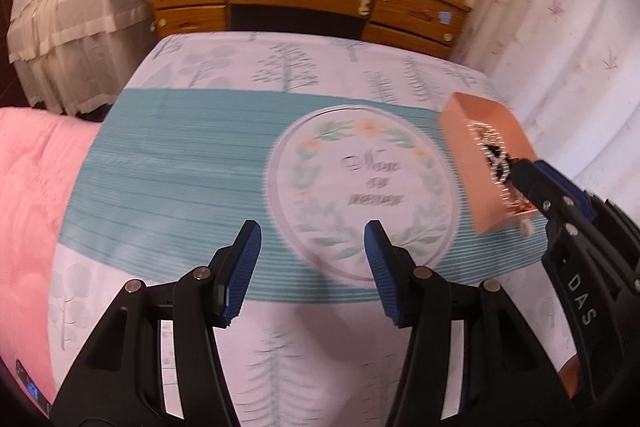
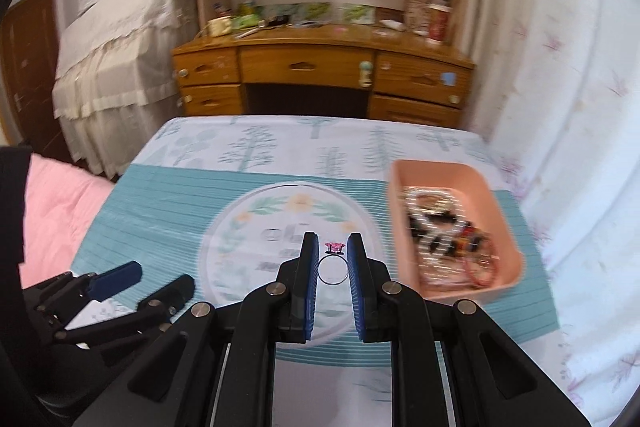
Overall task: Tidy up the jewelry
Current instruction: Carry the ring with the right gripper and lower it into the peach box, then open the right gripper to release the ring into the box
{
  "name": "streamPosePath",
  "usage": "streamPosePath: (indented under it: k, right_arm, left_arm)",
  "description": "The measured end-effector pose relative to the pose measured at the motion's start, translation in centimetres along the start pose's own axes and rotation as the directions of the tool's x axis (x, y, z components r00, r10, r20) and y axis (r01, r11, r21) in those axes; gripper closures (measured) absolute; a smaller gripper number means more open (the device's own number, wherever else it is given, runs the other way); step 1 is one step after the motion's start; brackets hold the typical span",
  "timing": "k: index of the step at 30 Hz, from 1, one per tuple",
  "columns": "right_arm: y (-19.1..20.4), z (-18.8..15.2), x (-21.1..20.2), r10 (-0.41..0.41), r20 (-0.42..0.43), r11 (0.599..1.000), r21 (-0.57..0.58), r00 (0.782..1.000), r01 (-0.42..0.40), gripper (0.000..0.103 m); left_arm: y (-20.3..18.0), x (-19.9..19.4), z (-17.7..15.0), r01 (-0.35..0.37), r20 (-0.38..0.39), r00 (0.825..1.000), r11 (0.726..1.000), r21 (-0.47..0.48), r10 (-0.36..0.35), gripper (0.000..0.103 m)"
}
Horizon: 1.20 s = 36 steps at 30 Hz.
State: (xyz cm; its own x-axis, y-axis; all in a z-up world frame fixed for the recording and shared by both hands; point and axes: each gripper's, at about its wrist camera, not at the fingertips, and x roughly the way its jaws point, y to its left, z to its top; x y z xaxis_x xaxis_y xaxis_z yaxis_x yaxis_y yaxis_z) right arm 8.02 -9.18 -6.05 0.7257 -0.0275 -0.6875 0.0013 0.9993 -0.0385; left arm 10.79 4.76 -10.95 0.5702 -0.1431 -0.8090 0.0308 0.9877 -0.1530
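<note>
Right wrist view shows the right hand-held gripper (image 2: 333, 247) at centre frame, clamped on a thin silver ring (image 2: 333, 269) with a pink stone, its 2 blue pads pressing the band from either side. At right, a peach tray (image 2: 516, 259) of tangled jewelry (image 2: 448, 235) rests on the teal-striped cloth (image 2: 168, 187) covering the counter (image 2: 400, 139). At lower left, the left hand-held gripper (image 2: 160, 281) hovers with its jaws apart, holding nothing.
</note>
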Motion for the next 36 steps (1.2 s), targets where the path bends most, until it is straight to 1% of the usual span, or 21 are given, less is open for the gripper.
streamPosePath:
  k: [5,9,14,17,20,24,36]
  right_arm:
    - [-5.7,-0.6,-0.4,-0.041,-0.002,0.997,0.065,0.999,0.041,0.088]
    - [-10.1,-1.3,-0.2,-0.07,-0.013,0.992,0.105,0.997,0.071,0.088]
    - [-13.8,-1.9,0.6,-0.083,-0.038,0.987,0.133,0.996,0.087,0.088]
    - [-15.7,-2.2,1.3,-0.083,-0.052,0.985,0.145,0.995,0.09,0.088]
    - [-16.6,-2.2,2.3,-0.078,-0.063,0.985,0.151,0.995,0.087,0.088]
    - [-17.0,-2.0,3.6,-0.069,-0.073,0.986,0.149,0.995,0.079,0.088]
    - [-15.1,-0.5,7.5,-0.066,-0.105,0.989,0.126,0.992,0.08,0.088]
  left_arm:
    - [-4.0,0.2,0.9,0.031,0.01,0.999,0.999,0.019,-0.031,0.052]
    - [-7.1,0.7,1.5,0.042,0.016,0.999,0.998,0.051,-0.043,0.052]
    - [-10.3,1.3,2.0,0.053,0.026,0.998,0.995,0.082,-0.055,0.052]
    - [-11.4,1.6,2.2,0.049,0.034,0.998,0.994,0.093,-0.052,0.052]
    - [-11.9,1.9,2.2,0.048,0.037,0.998,0.994,0.094,-0.051,0.052]
    - [-12.1,2.3,2.1,0.043,0.042,0.998,0.994,0.096,-0.047,0.052]
    - [-11.3,3.6,2.5,0.02,0.047,0.999,0.996,0.092,-0.024,0.052]
